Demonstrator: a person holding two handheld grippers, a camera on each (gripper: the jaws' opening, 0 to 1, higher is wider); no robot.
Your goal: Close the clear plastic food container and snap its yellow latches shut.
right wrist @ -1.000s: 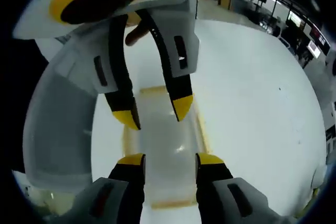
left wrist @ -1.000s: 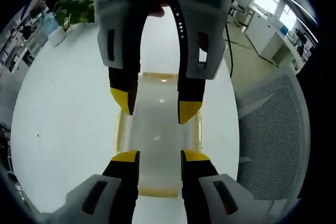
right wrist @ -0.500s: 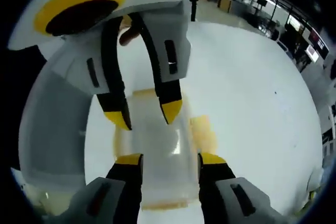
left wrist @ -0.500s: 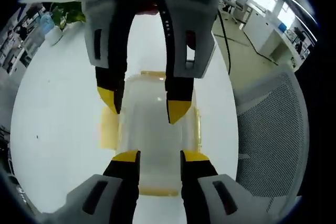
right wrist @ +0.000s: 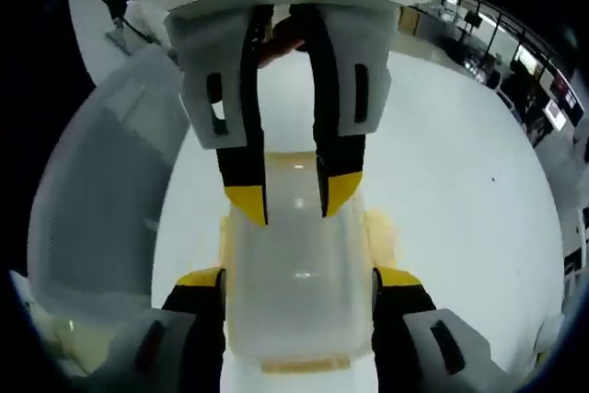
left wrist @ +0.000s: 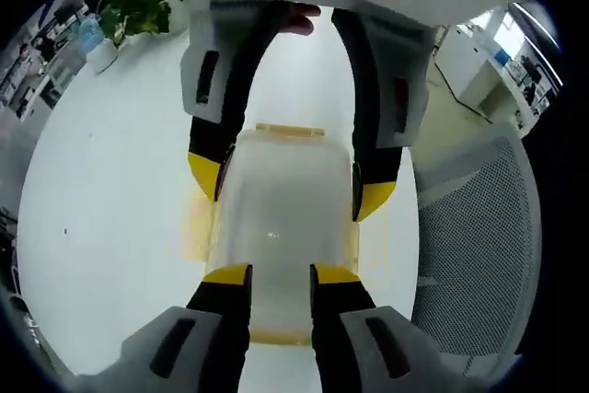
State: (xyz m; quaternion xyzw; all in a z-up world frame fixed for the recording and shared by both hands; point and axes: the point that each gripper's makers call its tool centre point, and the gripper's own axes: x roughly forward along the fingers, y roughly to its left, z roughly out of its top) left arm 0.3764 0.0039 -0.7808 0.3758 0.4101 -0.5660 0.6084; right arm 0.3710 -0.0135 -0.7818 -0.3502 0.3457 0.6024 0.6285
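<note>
Your right gripper (right wrist: 296, 275) straddles the container (right wrist: 296, 278) on the white surface (right wrist: 460, 190), fingers spread around its sides, seemingly touching. Left gripper (left wrist: 279, 274) hovers at the opposite end, fingers narrowly apart.

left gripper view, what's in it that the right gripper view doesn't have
Left gripper view: a potted plant far off, and the left hand-held gripper at the bottom, jaws narrowly apart over the lid. Right gripper view: the right hand-held gripper at the bottom, jaws spread wide either side of the clear container, with dim office desks behind. Both: the container, the white table, a mesh chair.
</note>
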